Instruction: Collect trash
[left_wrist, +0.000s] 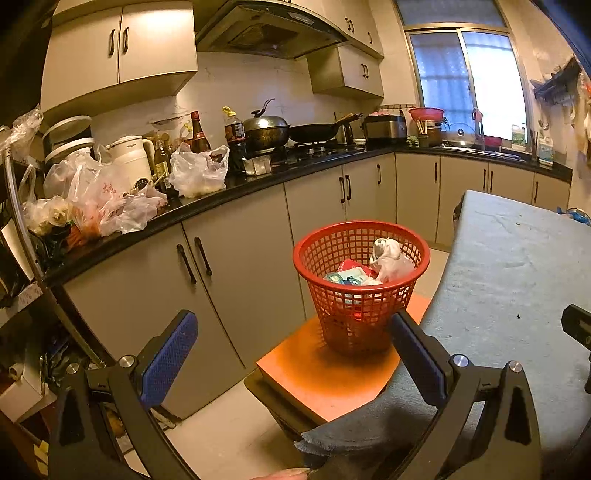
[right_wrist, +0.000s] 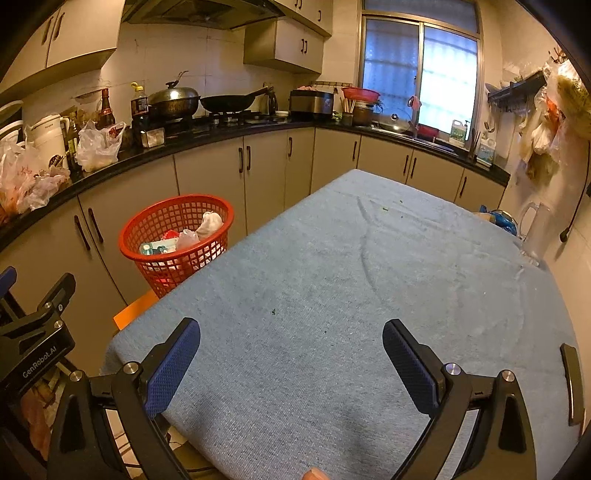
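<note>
A red mesh waste basket (left_wrist: 360, 295) stands on an orange stool (left_wrist: 325, 373) beside the table; it also shows in the right wrist view (right_wrist: 177, 240). It holds crumpled white tissue (left_wrist: 386, 251), a plastic bag and coloured packets (left_wrist: 349, 275). My left gripper (left_wrist: 295, 328) is open and empty, just short of the basket. My right gripper (right_wrist: 291, 332) is open and empty above the blue tablecloth (right_wrist: 351, 280). Only tiny green specks (right_wrist: 273, 312) lie on the cloth.
A black counter (left_wrist: 258, 181) with grey cabinets runs along the left and back, crowded with plastic bags (left_wrist: 103, 199), bottles, a kettle and pans. A clear jug (right_wrist: 535, 232) stands at the table's right edge. The left gripper's body (right_wrist: 37, 332) shows at the right view's left edge.
</note>
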